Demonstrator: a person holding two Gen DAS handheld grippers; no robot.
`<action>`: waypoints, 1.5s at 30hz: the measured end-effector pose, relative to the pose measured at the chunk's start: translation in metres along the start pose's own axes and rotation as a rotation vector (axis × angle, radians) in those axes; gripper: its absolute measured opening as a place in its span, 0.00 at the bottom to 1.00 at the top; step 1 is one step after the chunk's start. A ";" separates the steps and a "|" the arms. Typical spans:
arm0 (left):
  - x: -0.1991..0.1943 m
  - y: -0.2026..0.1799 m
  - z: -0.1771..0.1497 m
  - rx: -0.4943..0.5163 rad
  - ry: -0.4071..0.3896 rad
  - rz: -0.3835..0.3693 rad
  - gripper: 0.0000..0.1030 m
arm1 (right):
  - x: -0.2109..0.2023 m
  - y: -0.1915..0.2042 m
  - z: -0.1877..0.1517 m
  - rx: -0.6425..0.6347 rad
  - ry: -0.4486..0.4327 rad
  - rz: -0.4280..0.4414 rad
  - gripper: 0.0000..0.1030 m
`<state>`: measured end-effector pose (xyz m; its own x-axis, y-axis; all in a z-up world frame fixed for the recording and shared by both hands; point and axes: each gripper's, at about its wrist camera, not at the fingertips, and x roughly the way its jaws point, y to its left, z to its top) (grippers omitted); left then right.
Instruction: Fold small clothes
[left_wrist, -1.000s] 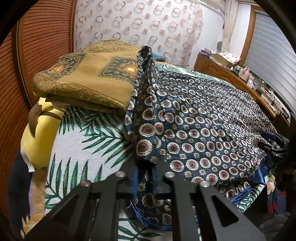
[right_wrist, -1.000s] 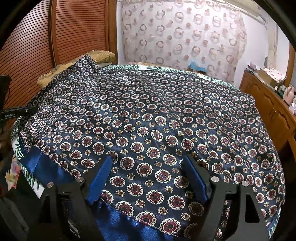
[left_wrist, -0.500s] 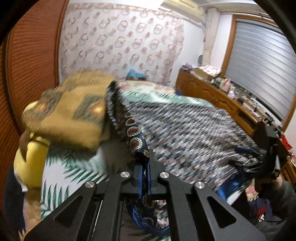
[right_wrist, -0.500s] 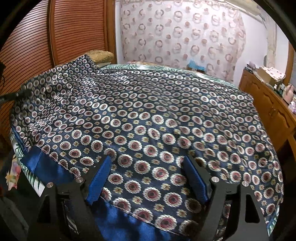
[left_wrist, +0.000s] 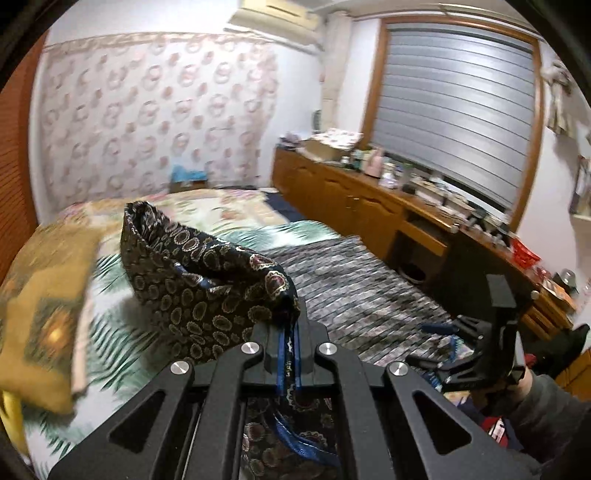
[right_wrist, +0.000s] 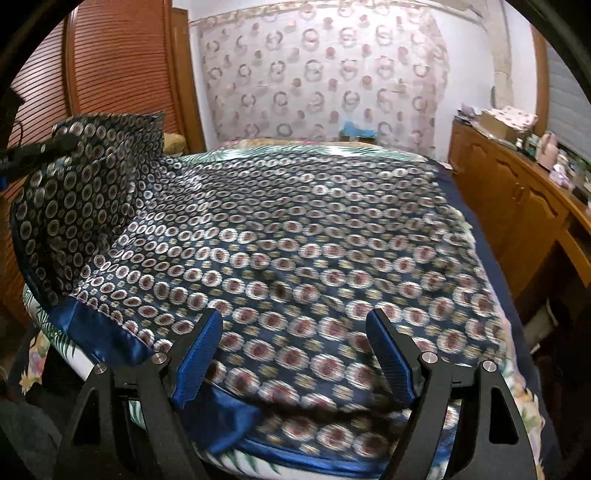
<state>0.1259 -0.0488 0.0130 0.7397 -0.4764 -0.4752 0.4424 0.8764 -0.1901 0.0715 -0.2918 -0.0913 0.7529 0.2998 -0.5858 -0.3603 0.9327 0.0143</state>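
- One patterned cloth (right_wrist: 295, 240) lay spread over the bed, navy with rows of round red-and-white medallions and a plain blue satin border (right_wrist: 99, 332) along the near edge.
- Its left corner (left_wrist: 207, 280) was lifted clear of the bed, bunched and sagging into a loose pouch that showed the darker underside.
- Two grippers were in view, one in each of the person's hands.
- The left gripper (left_wrist: 290, 332) was clamped tight on that raised corner, with the blue hem pinched between its closed jaws and trailing below them.
- The right gripper (right_wrist: 295, 354) stood with its jaws wide apart above the near edge of the cloth, its blue pads (right_wrist: 199, 354) clear of the fabric and gripping nothing.
- In the left wrist view the right gripper showed at the far right, with a grey sleeve (left_wrist: 535, 410) behind it.
- One folded mustard-yellow cloth (left_wrist: 40, 314) lay on the bed's left side, blurred.
- The bed (left_wrist: 110, 362) carried a white sheet printed with green palm leaves.
- One long wooden cabinet (right_wrist: 517, 199) ran along the right wall, its top crowded with boxes and small bottles.
- A grey roller blind (left_wrist: 454, 110) covered the window above it.
- A curtain (right_wrist: 321, 74) with pink ring prints hung behind the bed, and slatted wooden doors (right_wrist: 118, 62) stood at the left.
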 end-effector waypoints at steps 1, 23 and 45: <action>0.006 -0.010 0.007 0.018 0.000 -0.015 0.04 | -0.003 -0.003 -0.002 0.009 -0.005 -0.002 0.79; 0.078 -0.129 0.069 0.180 0.070 -0.191 0.04 | -0.039 -0.040 -0.037 0.103 -0.060 -0.015 0.79; 0.104 -0.043 0.011 0.149 0.202 0.004 0.78 | -0.041 -0.055 -0.011 0.118 -0.093 -0.070 0.79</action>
<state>0.1895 -0.1369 -0.0186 0.6323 -0.4359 -0.6404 0.5204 0.8514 -0.0658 0.0545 -0.3577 -0.0773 0.8237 0.2457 -0.5110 -0.2421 0.9673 0.0749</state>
